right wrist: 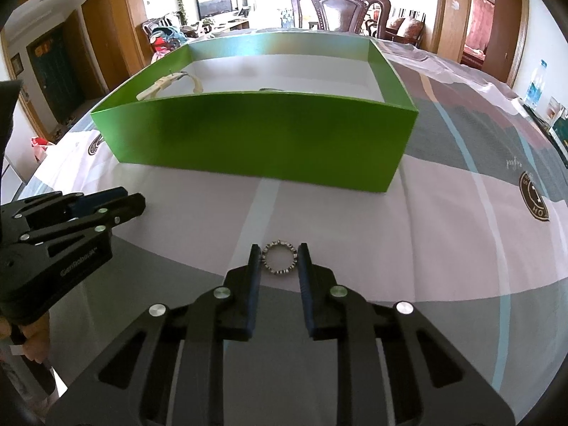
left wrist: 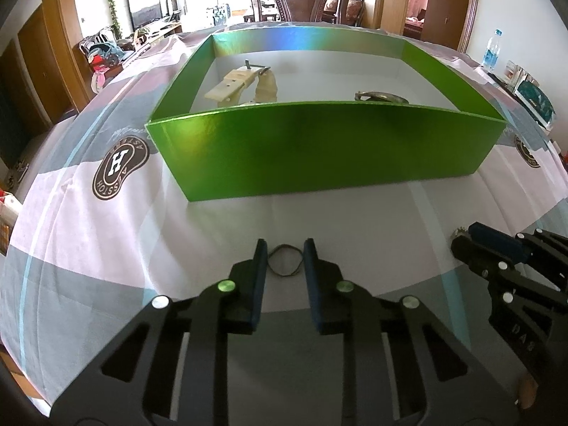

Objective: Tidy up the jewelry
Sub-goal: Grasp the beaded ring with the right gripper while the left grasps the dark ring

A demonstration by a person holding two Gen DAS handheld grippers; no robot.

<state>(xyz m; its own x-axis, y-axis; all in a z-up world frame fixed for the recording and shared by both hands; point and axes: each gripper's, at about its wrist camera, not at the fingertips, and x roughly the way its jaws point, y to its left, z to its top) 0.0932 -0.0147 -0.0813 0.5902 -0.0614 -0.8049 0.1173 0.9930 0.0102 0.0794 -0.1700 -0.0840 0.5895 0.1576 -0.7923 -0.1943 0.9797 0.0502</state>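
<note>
Two grippers rested low over the patterned tablecloth in front of the green box. The left gripper had its jaws parted, one finger on each side of a thin dark ring lying on the cloth; whether the pads touched it could not be told. The right gripper was likewise released, its jaws straddling a beaded ring, the left finger just against the beads, the right one very near. Inside the box lay a cream watch strap at the left and a metal bangle towards the right, well apart.
</note>
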